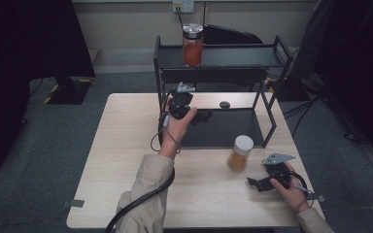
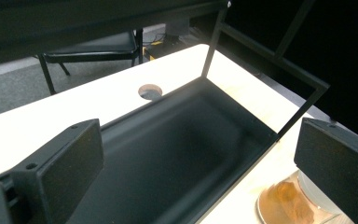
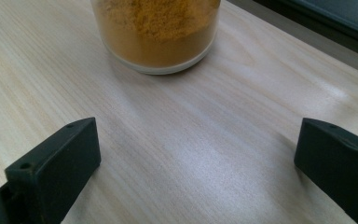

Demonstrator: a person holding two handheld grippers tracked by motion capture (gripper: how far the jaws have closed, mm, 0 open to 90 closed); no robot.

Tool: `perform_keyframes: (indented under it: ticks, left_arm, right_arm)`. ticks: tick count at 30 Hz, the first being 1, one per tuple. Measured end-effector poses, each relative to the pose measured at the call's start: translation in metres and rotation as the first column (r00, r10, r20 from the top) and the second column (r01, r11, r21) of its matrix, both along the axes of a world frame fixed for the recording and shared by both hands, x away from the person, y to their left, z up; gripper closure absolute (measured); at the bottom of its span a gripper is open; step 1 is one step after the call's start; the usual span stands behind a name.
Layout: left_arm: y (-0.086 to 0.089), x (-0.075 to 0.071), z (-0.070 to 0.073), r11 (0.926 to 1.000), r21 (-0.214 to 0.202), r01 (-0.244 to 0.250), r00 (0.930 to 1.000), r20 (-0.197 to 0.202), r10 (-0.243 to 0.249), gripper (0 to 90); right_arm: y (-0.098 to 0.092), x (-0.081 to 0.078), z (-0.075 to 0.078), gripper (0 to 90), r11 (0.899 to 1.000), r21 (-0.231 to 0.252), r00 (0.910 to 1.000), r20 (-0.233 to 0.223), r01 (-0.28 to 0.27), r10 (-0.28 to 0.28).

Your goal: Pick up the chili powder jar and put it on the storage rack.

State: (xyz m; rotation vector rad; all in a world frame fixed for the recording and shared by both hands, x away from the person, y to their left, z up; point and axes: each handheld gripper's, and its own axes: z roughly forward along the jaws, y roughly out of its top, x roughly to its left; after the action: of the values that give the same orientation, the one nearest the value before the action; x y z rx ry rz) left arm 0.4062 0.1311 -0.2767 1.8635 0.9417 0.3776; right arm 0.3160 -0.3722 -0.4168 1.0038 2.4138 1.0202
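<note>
In the high view, one jar with red content (image 1: 193, 44) stands already on the top shelf of the black rack (image 1: 267, 53), so this part looks done. The second jar (image 1: 240, 153), with a white lid and yellow-orange powder inside, stands on the tabletop (image 1: 126, 160), just in front of the rack's right front leg — I judge it is the thing to be placed next. The right hand-held gripper (image 1: 253, 183) rests low on the tabletop near this jar, apart from it. The left hand-held gripper (image 1: 201, 117) hovers at the lower tray of the rack and holds nothing.

In the left gripper view, the jaws stand wide apart with the lower tray (image 2: 177, 154) between them; the jar (image 2: 289, 203) shows at the bottom right corner.

In the right gripper view, the jaws are spread wide and empty, and the jar (image 3: 158, 35) is straight ahead, not yet reached. Its wall is clear, and the powder is fine and yellow-brown. Grasping and lifting remain to do.
</note>
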Motion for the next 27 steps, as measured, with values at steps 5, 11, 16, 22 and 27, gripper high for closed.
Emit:
perform_keyframes:
  ticks: [5,11,16,22,27]
  left_arm:
    - [-0.002,0.000,-0.015,1.0000,0.002,-0.009,0.9998,-0.015,0.010,1.0]
    - [-0.005,-0.003,-0.028,0.9997,0.007,-0.025,0.9996,-0.014,0.025,1.5]
    - [-0.005,-0.003,-0.041,0.9996,0.005,-0.027,0.9993,-0.027,0.027,1.5]
    - [-0.001,-0.007,-0.053,0.9995,0.003,-0.031,0.9986,-0.043,0.031,1.5]
    - [0.003,-0.010,-0.060,0.9994,0.006,-0.033,0.9980,-0.054,0.034,1.5]
  right_arm:
    - [0.000,0.000,0.000,0.0,1.000,0.000,1.0000,0.000,0.000,0.000]
    - [0.000,0.000,0.000,0.0,1.000,-0.001,1.0000,0.000,-0.001,0.001]
    - [0.000,0.000,0.000,0.0,1.000,-0.001,1.0000,0.000,-0.001,0.001]
    - [0.000,0.000,0.000,0.0,1.000,0.000,1.0000,0.000,-0.001,0.001]
    - [0.000,0.000,0.000,0.0,1.000,-0.001,1.0000,0.000,-0.001,0.001]
